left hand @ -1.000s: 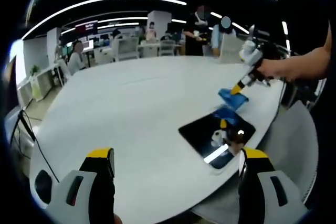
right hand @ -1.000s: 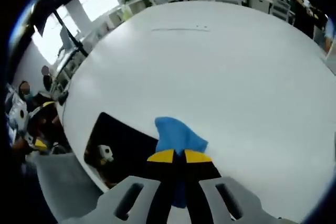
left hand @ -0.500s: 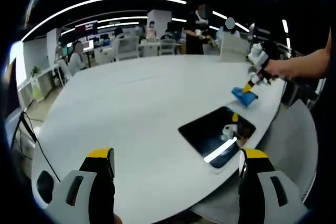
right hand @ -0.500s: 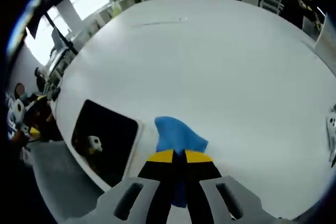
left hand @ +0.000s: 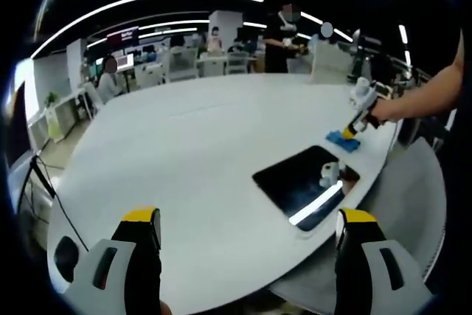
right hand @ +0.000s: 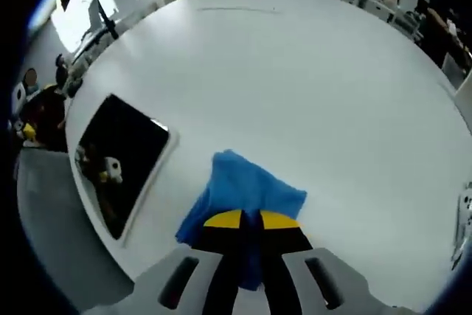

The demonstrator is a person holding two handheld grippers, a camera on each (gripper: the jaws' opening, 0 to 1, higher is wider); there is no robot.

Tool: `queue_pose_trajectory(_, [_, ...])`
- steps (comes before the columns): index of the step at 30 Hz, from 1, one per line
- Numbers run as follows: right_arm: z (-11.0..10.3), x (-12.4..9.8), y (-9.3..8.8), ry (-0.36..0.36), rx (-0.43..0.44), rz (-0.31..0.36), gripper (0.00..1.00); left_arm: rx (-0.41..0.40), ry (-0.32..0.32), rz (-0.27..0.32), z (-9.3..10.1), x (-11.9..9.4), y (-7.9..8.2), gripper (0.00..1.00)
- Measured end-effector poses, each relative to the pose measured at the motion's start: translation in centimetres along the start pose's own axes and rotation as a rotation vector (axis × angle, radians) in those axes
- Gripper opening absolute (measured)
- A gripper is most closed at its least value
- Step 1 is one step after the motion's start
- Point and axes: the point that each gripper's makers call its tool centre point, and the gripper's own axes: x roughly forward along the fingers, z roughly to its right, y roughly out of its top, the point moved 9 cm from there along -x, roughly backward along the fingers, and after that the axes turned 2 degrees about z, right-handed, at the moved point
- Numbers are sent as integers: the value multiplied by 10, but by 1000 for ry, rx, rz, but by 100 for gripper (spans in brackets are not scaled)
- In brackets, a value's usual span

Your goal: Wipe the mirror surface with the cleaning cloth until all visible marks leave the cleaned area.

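Right gripper (right hand: 249,220) fingers pinching cloth (right hand: 243,193) beside mirror (right hand: 122,156); left gripper (left hand: 247,226) fingers spread.

White round table (left hand: 199,153); office desks (left hand: 199,68), people behind.

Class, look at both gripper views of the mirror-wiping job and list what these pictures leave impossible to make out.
1. Marks on the mirror: both views show dark glass with reflections, too small and glary to judge.
2. The cleaning cloth: in the right gripper view its near part is covered by the right tongs.
3. The right tongs' jaws in the left gripper view: too small.
4. The table: near edge cut off.
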Motion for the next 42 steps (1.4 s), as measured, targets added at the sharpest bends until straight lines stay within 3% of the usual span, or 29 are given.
queue_pose_trajectory(3, [-9,-3,-2,65,116,63,18,8,-7,2,2,2,2,100])
queue_pose_trajectory(4, [-12,-5,-3,77,116,85,24,8,-8,4,1,3,2,100])
queue_pose_trajectory(5, [-17,-9,-3,84,26,161,34,4,-6,7,1,3,2,100])
queue_pose_trajectory(6, [-21,-14,-4,62,-17,191,41,1,-5,8,0,3,2,100])
queue_pose_trajectory(7, [-28,-19,-4,89,-89,273,51,3,-3,15,-2,3,1,99])
queue_pose_trajectory(10, [-39,-31,-11,127,-98,372,72,-21,-22,83,-3,4,1,99])
queue_pose_trajectory(12, [-38,-40,-19,108,-70,403,84,-41,-29,109,-4,5,-1,100])
queue_pose_trajectory(16, [-37,-61,-30,122,8,514,100,-29,-26,95,-7,9,-5,100])
queue_pose_trajectory(22, [-30,-81,-59,103,17,467,100,-31,-10,91,-17,7,-3,100])
queue_pose_trajectory(25, [-29,-84,-72,79,-17,409,100,-15,-1,87,-24,4,-1,100])
queue_pose_trajectory(26, [-33,-84,-73,87,-28,417,100,-46,10,89,-29,1,1,100])
queue_pose_trajectory(33, [-48,-77,-72,110,-7,450,100,-49,43,121,-42,-6,9,100])
queue_pose_trajectory(36, [-50,-74,-72,108,2,428,100,-5,29,181,-40,-6,15,100])
queue_pose_trajectory(42, [-46,-75,-73,96,1,423,100,-5,20,166,-36,-4,21,100])
